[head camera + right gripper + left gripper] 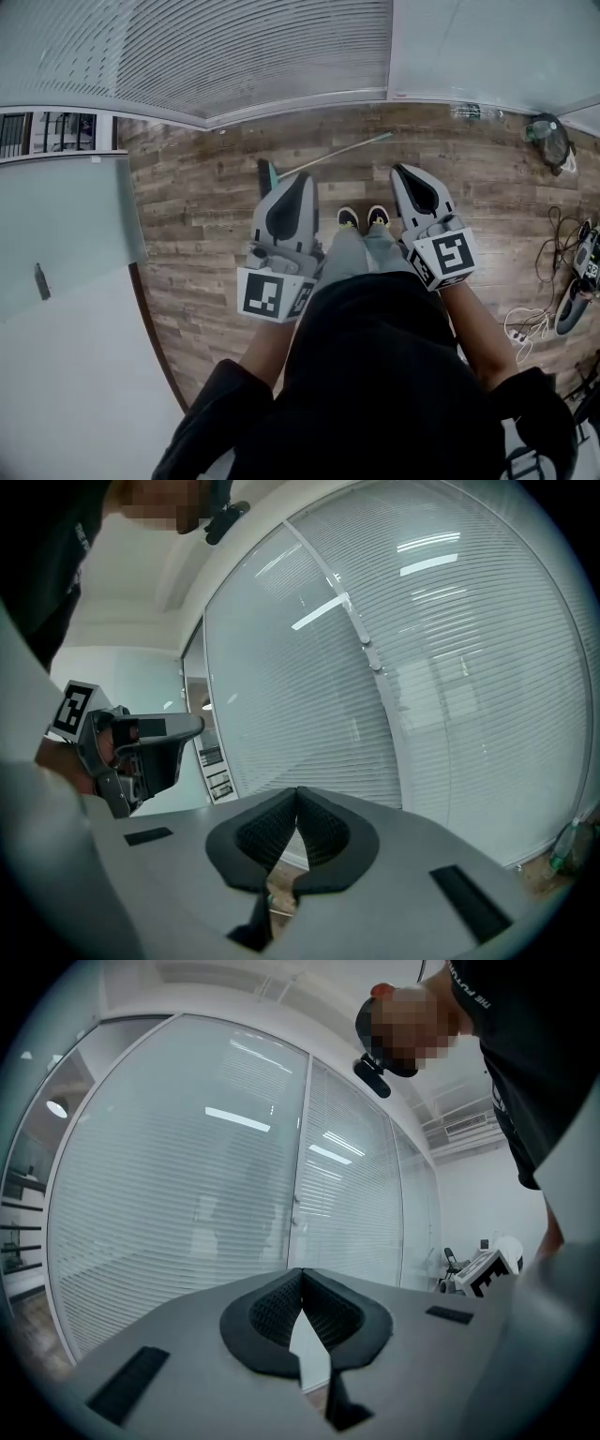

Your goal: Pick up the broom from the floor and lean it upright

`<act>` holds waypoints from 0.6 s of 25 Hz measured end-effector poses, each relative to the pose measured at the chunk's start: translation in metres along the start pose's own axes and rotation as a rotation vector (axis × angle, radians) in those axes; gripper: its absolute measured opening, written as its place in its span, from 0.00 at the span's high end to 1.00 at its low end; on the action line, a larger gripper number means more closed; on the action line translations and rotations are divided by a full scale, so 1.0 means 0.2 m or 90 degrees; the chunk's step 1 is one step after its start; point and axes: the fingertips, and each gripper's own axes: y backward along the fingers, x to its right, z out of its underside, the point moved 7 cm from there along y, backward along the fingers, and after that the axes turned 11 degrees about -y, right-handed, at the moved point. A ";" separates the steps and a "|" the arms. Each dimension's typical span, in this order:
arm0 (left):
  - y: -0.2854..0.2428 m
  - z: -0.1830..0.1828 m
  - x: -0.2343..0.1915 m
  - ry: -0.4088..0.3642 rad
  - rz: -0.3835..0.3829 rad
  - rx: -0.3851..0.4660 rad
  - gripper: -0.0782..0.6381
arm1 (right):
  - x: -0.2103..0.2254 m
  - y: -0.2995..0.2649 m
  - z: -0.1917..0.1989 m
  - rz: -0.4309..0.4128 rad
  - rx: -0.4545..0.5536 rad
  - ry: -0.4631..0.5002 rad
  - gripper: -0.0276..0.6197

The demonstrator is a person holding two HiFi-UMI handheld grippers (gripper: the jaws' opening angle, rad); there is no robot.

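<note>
- Left gripper (302, 1273) has its jaws pressed together at the tips, with nothing between the dark ribbed pads; it points roughly level toward the glass wall (234, 1194) with its white blinds.
- Right gripper (297, 791) is likewise closed tip to tip and empty, tilted slightly down toward the same wall.
- From the head view, both grippers are held out in front of the person's body, side by side and apart, with the person's shoes (363, 217) on the floor between them.
- Broom (328, 155) lies flat on the wood floor (206, 216), beyond the grippers. Its dark head is on the left, just past the left gripper's tip in that view, and its pale handle runs to the far right toward the foot of the wall.
- Neither gripper touches the broom.
- A tangle of cables (544, 272) lies on the floor at the right, and a round dark device (549, 139) sits far right, near the wall.
</note>
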 end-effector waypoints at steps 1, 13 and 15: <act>-0.01 0.01 0.00 0.002 -0.002 -0.003 0.87 | 0.00 -0.02 0.00 -0.004 -0.004 -0.001 0.93; -0.13 0.05 -0.25 0.016 -0.034 -0.013 0.87 | 0.02 -0.33 -0.04 -0.021 -0.035 -0.001 0.93; -0.16 0.07 -0.31 0.019 -0.032 -0.011 0.87 | 0.02 -0.40 -0.04 -0.019 -0.042 0.003 0.93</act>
